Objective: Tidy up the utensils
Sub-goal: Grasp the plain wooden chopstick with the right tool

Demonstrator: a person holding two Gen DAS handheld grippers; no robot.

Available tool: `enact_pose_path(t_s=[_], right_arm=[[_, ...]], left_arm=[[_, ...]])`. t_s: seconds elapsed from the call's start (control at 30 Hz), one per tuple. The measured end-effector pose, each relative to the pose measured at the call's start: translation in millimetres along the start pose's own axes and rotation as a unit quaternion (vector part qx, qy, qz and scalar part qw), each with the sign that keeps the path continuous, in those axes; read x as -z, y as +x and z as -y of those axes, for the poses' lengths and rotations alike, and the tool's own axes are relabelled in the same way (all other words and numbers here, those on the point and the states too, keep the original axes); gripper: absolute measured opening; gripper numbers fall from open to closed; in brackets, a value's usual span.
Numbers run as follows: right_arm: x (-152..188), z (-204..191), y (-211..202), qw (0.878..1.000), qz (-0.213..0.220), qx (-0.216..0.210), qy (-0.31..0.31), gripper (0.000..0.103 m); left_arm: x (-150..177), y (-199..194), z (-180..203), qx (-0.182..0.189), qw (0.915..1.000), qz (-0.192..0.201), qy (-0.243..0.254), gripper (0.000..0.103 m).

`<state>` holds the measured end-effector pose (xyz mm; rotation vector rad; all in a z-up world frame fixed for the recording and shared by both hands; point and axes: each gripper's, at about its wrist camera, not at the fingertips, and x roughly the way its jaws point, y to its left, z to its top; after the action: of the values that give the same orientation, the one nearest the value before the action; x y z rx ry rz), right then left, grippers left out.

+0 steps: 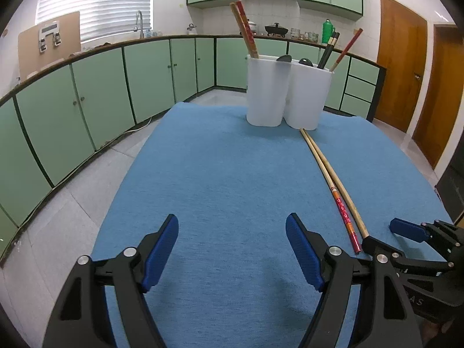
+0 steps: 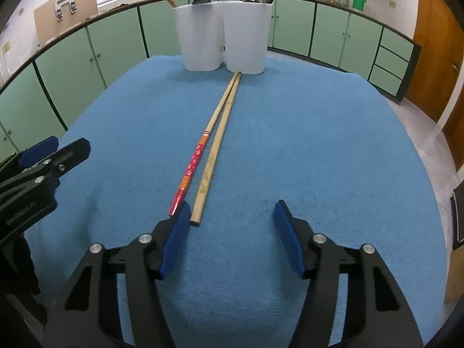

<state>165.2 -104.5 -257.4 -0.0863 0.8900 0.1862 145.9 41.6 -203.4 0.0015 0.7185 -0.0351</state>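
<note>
Two chopsticks lie side by side on the blue cloth: a red-handled chopstick [image 2: 191, 171] [image 1: 343, 216] and a plain bamboo chopstick [image 2: 213, 156] [image 1: 340, 184], their tips at the foot of the holder. A white two-compartment utensil holder [image 1: 287, 95] [image 2: 224, 37] stands at the far edge with several chopsticks and dark spoons in it. My left gripper [image 1: 232, 249] is open and empty over the cloth, left of the chopsticks. My right gripper [image 2: 230, 232] is open, its left finger pad [image 2: 177, 237] just beside the near ends of the two chopsticks.
The blue cloth [image 1: 220, 174] covers the table, with floor beyond its edges. Green kitchen cabinets [image 1: 101, 92] run around the back and left. Wooden doors [image 1: 406, 58] are at the right. The left gripper shows in the right wrist view [image 2: 43, 159].
</note>
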Motion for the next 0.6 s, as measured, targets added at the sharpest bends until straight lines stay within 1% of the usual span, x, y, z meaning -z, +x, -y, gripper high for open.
enact_pose_path(t_s=[0.17, 0.33, 0.4, 0.47, 0.53, 0.6], right_arm=[[1.7, -6.9, -1.6, 1.000, 0.001, 0.002, -0.018, 0.040], [1.6, -5.9, -2.1, 1.000, 0.001, -0.005, -0.017, 0.033], [1.6, -6.2, -2.7, 1.000, 0.001, -0.010, -0.019, 0.025], [1.8, -6.0, -3.7, 1.000, 0.000, -0.013, -0.019, 0.014], [1.9, -3.4, -4.1, 1.000, -0.001, -0.016, -0.014, 0.008], [1.7, 1.4, -4.8, 1.000, -0.003, -0.021, -0.006, 0.007]], left_arm=[[0.8, 0.5, 1.9, -0.003, 1.0000, -0.001, 0.006, 0.075], [0.9, 1.2, 2.6, -0.004, 0.9999, -0.002, 0.009, 0.075], [0.8, 1.0, 2.3, -0.003, 1.0000, -0.003, 0.008, 0.075], [0.5, 1.2, 1.8, -0.001, 1.0000, -0.004, 0.007, 0.075], [0.4, 1.3, 2.2, 0.000, 1.0000, -0.005, 0.007, 0.075], [0.5, 1.2, 2.9, 0.001, 1.0000, -0.006, 0.008, 0.075]])
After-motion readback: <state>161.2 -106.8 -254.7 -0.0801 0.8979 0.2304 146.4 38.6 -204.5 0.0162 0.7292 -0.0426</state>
